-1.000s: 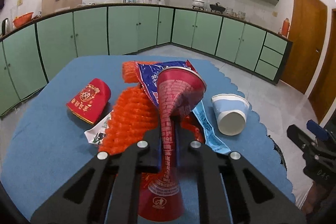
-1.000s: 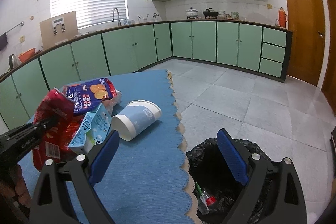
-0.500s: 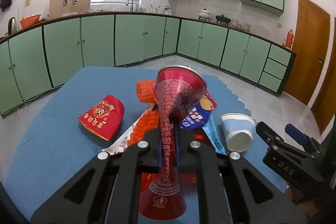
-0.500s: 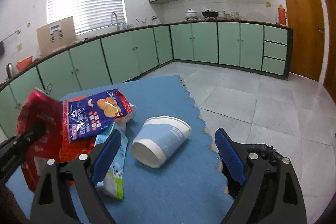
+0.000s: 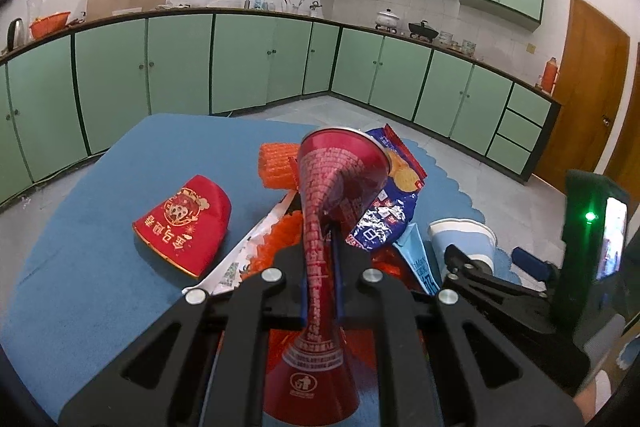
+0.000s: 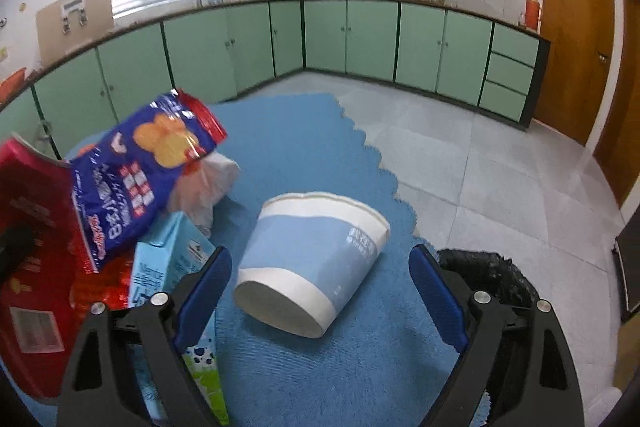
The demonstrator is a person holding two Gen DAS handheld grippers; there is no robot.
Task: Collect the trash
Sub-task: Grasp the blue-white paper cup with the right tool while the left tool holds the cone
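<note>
Left hand-held gripper [image 5: 320,269] clamps a squashed red paper cup [image 5: 332,187]. Right hand-held gripper [image 6: 320,291], jaws wide but narrowing, straddles the toppled blue-and-white paper cup [image 6: 316,259], its contents unseen, untouched.

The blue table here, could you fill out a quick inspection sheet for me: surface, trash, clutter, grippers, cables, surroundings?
Surface: blue cloth with a scalloped edge covers the table.
Job's things: blue and white paper cup on its side; crushed red can; red paper cup on its side; blue snack bag; light blue carton; orange wrapper; black bin bag beside the table.
Clutter: nothing seen beyond the trash.
Grippers: left gripper shut on the crushed red can; right gripper open, its jaws have just been closing a little, either side of the blue and white paper cup, not pressing it.
Cables: nothing seen.
Surroundings: green cabinets, wooden door.
</note>
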